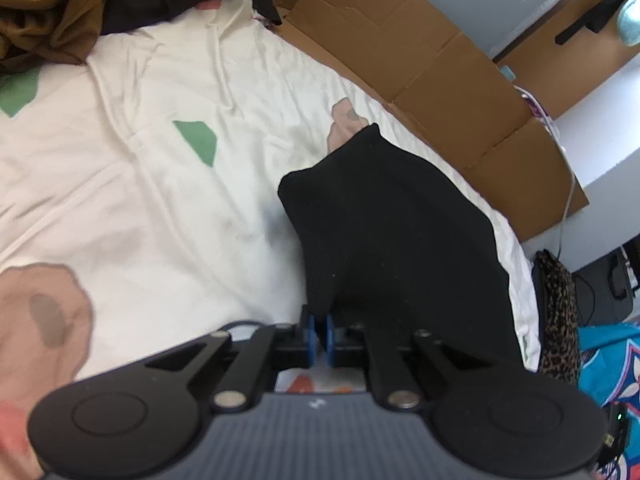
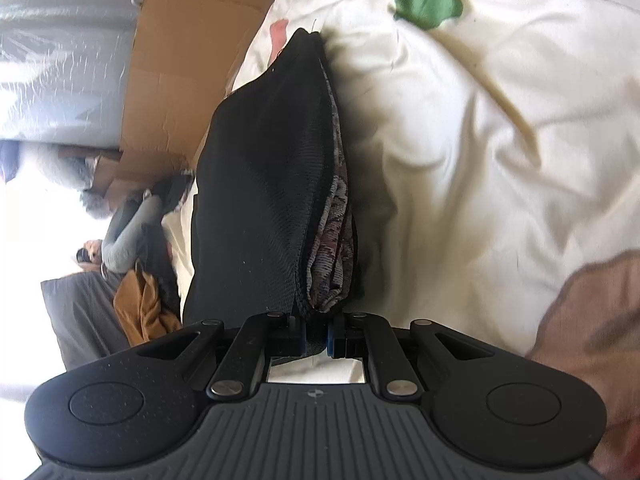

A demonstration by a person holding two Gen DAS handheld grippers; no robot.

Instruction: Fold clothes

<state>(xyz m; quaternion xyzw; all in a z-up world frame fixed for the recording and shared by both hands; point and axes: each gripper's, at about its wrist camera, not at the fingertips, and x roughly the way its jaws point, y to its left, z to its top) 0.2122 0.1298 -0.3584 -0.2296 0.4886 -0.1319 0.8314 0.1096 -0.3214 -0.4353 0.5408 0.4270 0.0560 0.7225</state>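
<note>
We are pinching the black garment (image 1: 392, 232) by its near edge with the left gripper (image 1: 319, 338), lifting it over the cream bedspread (image 1: 140, 184). Our right gripper (image 2: 316, 338) is clamping another edge of that garment.

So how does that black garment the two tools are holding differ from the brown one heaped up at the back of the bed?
The black garment is pinched by the left tool and the right tool and stretched fairly smooth; the brown garment lies crumpled in a heap, untouched. The black one shows a patterned lining along its edge in the right wrist view; the brown one looks plain. Both lie over the same cream bedcover.
</note>
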